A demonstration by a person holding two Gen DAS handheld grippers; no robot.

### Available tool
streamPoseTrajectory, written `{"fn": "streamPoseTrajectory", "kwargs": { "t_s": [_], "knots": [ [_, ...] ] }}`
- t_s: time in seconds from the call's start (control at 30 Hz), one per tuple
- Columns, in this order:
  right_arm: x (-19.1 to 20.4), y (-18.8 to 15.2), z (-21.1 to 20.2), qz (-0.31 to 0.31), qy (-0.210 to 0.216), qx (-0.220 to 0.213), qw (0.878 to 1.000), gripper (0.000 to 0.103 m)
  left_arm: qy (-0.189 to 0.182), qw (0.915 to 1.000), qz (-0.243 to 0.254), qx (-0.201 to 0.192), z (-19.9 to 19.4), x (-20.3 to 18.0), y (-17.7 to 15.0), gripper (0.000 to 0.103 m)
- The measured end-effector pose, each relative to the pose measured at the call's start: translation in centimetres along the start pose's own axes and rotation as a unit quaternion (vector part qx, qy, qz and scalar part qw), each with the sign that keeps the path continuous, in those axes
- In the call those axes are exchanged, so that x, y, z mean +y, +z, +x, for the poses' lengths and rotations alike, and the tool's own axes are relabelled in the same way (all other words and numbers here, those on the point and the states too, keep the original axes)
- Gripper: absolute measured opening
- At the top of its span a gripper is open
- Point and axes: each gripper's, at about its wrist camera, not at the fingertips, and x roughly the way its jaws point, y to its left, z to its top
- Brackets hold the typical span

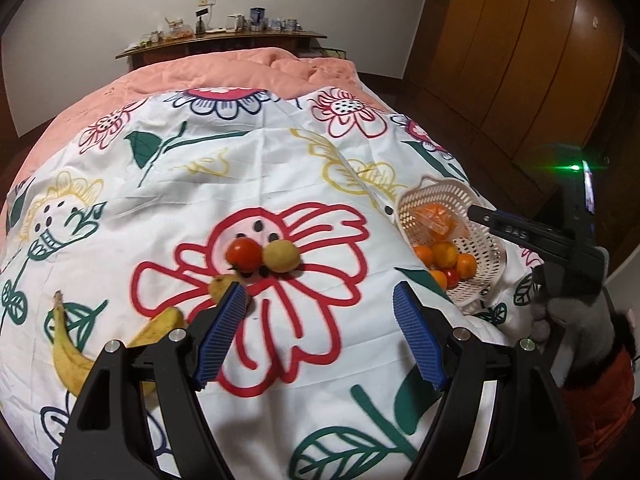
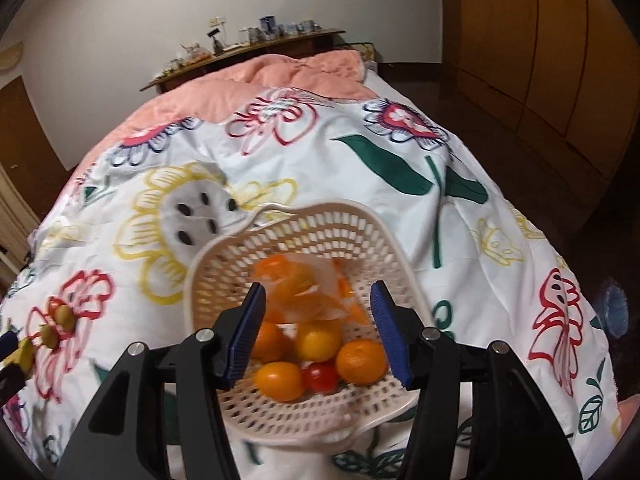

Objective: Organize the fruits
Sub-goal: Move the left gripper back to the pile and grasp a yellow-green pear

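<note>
blue pads of my right gripper (image 2: 318, 332) are closest to the lens, apart and empty, hanging over the white basket (image 2: 224, 264). the last two readings hardly differ, so i do not call the jaws moving. inside the basket lie oranges (image 2: 360, 362), one small red tomato (image 2: 319, 376) and a plastic bag of orange pieces (image 2: 304, 292).

my left gripper (image 1: 320, 332) is also open and holds nothing. it hovers above the flowered sheet (image 1: 280, 152), where the loose fruits wait: a red tomato (image 1: 244, 254) touching a yellow-green fruit (image 1: 281, 256), a third fruit (image 1: 222, 286) partly hidden behind the left pad, and a banana (image 1: 76, 356) near the left finger.

i think the risk is the soft bed. the basket sits tilted on the quilt, so a push on its rim may tip it and let the oranges roll out. round fruits can also roll off if a pad knocks them. the hidden fruit i could crush or miss.
</note>
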Motion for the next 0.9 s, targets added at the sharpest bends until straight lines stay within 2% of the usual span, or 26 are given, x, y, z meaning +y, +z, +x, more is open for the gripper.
{"fn": "streamPoseTrajectory", "kwargs": {
  "t_s": [0.43, 0.6, 0.9],
  "knots": [
    [5.0, -0.7, -2.5, -0.028, 0.089, 0.004, 0.996, 0.055, 0.030, 0.9991, -0.030, -0.006, -1.4, 3.9, -1.3, 0.077],
    [6.8, -1.2, -2.9, -0.048, 0.107, 0.008, 0.993, 0.055, 0.029, 0.9994, -0.020, -0.004, -0.8, 3.8, -1.7, 0.077],
    [7.7, -1.9, -2.8, -0.055, 0.117, 0.018, 0.991, 0.055, 0.022, 0.9997, -0.009, -0.002, 0.2, 4.2, -1.1, 0.070]
  ]
}}
